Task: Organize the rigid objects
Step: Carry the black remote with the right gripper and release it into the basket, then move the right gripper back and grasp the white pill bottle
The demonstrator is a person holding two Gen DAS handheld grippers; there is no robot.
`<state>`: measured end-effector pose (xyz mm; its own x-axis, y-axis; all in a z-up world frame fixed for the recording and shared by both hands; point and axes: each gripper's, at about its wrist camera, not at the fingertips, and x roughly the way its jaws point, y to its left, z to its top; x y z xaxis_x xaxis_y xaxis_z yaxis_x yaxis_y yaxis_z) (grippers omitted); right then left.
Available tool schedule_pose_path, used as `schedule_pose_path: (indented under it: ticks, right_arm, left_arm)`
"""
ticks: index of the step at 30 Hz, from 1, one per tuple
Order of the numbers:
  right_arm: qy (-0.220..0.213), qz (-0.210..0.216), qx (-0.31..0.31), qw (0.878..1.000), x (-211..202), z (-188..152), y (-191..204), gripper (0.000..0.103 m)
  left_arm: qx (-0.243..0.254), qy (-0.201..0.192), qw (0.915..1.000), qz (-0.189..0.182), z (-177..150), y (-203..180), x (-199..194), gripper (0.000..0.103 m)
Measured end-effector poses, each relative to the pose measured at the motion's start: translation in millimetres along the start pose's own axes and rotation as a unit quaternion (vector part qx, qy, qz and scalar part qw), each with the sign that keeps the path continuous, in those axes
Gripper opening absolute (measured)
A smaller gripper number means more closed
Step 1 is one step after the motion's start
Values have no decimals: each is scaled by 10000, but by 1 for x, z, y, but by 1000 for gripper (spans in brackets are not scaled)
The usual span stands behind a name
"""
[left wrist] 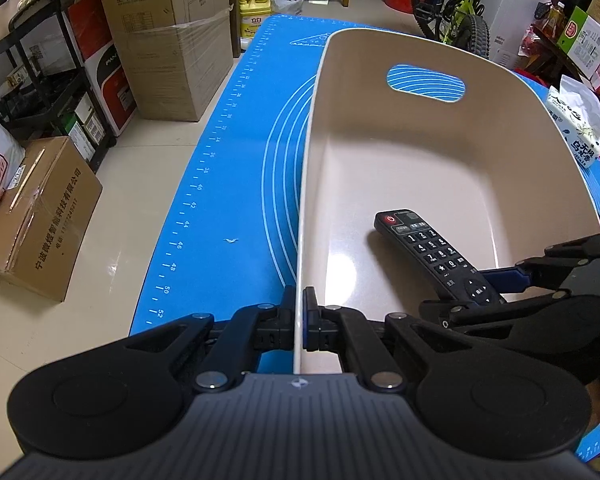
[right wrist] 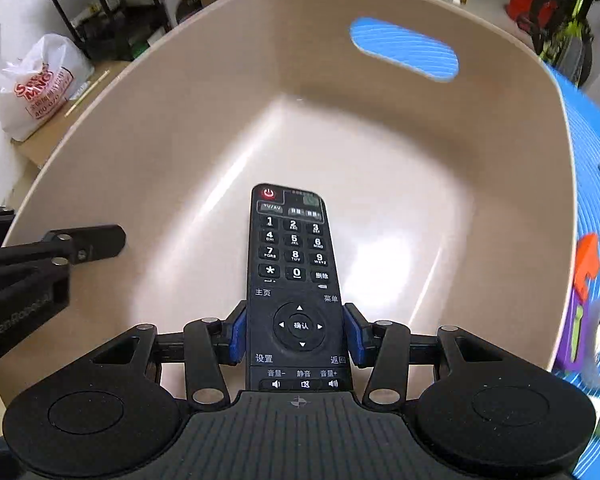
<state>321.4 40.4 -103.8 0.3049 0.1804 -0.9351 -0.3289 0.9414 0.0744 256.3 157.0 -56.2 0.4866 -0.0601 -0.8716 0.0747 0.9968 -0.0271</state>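
A beige plastic basin [left wrist: 412, 152] with a handle slot stands on a blue mat [left wrist: 228, 184]. My left gripper [left wrist: 299, 312] is shut on the basin's near left rim. A black remote control [right wrist: 294, 276] lies lengthwise inside the basin [right wrist: 380, 140], its far end low over the floor. My right gripper [right wrist: 296, 332] is shut on the remote's sides at the arrow pad. In the left wrist view the remote [left wrist: 432, 256] and the right gripper [left wrist: 512, 284] show at the right. The left gripper's finger [right wrist: 88, 242] shows at the left of the right wrist view.
A tissue pack [left wrist: 576, 124] sits on the mat right of the basin. Orange, purple and green small objects [right wrist: 588, 320] lie on the mat at the basin's right. Cardboard boxes [left wrist: 168, 52], a black shelf [left wrist: 40, 80] and a bike [left wrist: 460, 4] stand on the floor beyond.
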Motion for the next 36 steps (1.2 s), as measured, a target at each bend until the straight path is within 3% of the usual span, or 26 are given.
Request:
schedule_pose_path:
  ticks: [5, 9, 16, 19, 22, 32, 36]
  right_arm:
    - [573, 110, -62, 9983, 13, 5, 3, 61]
    - [97, 95, -28, 9999, -4, 3, 2, 78]
    - [-263, 278, -162, 9991, -29, -10, 7, 81]
    - [-642, 111, -323, 9974, -50, -16, 11, 82]
    - [-1120, -194, -437, 9926, -73, -16, 8, 90]
    - [-2057, -473, 19, 9775, -138, -51, -49, 93]
    - [-2191, -555, 339, 9735, -146, -71, -74, 94]
  left_arm:
    - [17, 14, 10000, 19, 1, 0, 1, 4]
    - [23, 4, 10000, 35, 1, 0, 1, 4]
    - [11, 3, 10000, 47, 0, 0, 1, 4]
    - [6, 6, 10000, 57, 0, -1, 0, 4]
    - [15, 5, 10000, 83, 0, -2, 0, 5]
    - [27, -1, 9999, 100, 0, -2, 0, 5]
    - [34, -1, 9999, 105, -1, -2, 0, 5]
